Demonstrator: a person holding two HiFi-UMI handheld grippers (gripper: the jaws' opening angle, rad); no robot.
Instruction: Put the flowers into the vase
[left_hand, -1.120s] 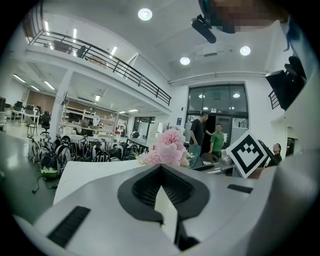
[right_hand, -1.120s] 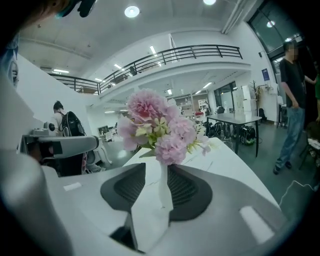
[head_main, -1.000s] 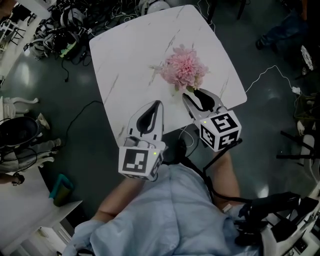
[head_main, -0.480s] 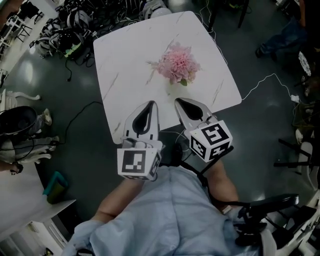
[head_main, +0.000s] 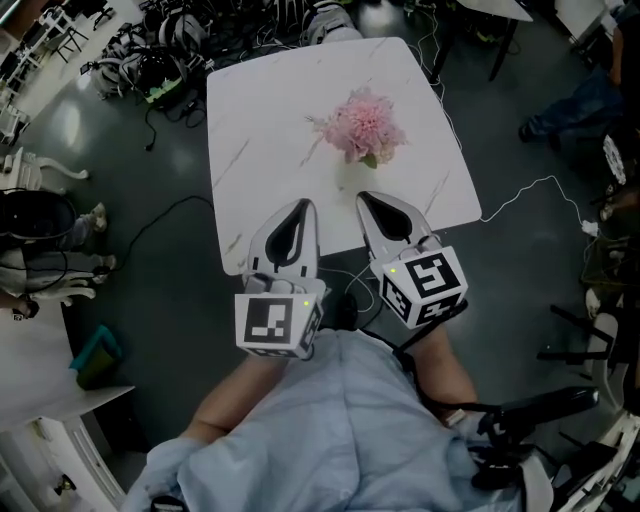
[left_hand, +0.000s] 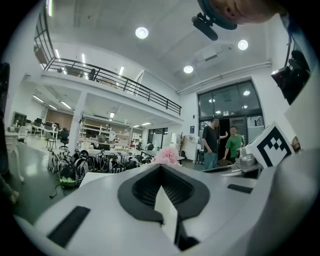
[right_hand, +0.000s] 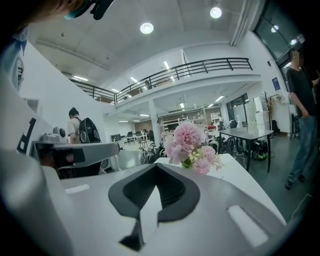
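Here's where you stand: the pink flowers (head_main: 362, 125) sit in the upper middle of the white table (head_main: 260, 120), and both your tools are low in the frame, at the table's near edge. The right gripper (head_main: 370, 198) has its jaws pressed together with nothing between them. The left gripper (head_main: 297, 208) is the same, closed and empty.

The flowers lie straight up the frame from your right tool, well apart from its tip. From the left tool they're up and to the right, so the right hand is clearly nearer. In the right gripper view the bunch (right_hand: 190, 145) rises upright just past the jaw tips, blooms on top, so the stems look to run vertical. I can't make out the vase under them, so they may already be in it.
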